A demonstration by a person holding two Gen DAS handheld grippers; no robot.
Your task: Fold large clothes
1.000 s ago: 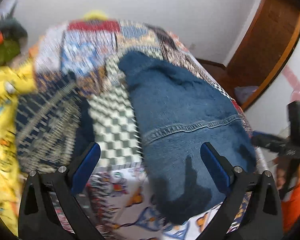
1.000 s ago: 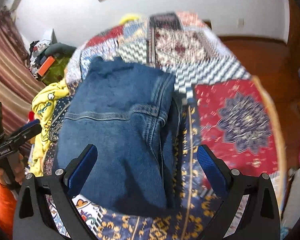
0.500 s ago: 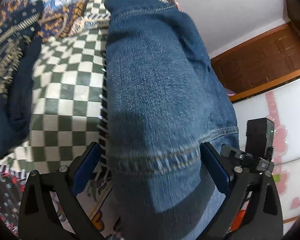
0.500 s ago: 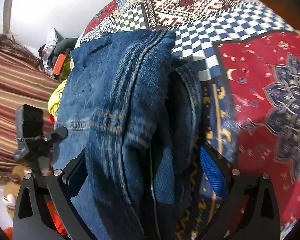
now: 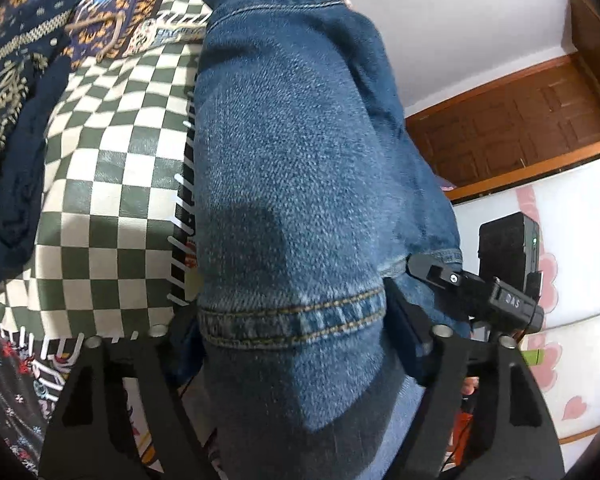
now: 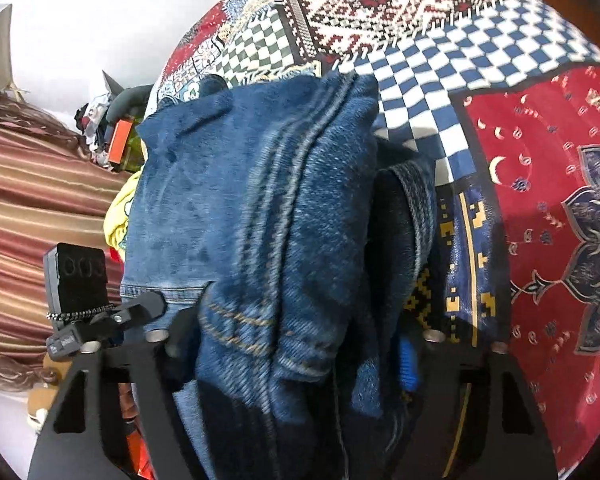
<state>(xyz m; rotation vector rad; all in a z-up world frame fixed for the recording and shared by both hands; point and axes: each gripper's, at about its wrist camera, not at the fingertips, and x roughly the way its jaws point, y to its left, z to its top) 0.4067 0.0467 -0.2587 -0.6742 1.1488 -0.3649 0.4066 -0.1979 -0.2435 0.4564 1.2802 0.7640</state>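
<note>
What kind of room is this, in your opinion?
Probably a bedroom at home: folded jeans lie on a patchwork bedspread, with a striped curtain and a wooden door nearby.

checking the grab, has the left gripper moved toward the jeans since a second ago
Yes. The left gripper dropped in over the jeans; its jaws have just been closing on them.

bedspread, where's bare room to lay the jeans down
Free: the red patch right of the jeans, and the blue checks beyond them. The green checks on their left are bare too. Crowded: the far left edge, with yellow cloth and clutter.
</note>
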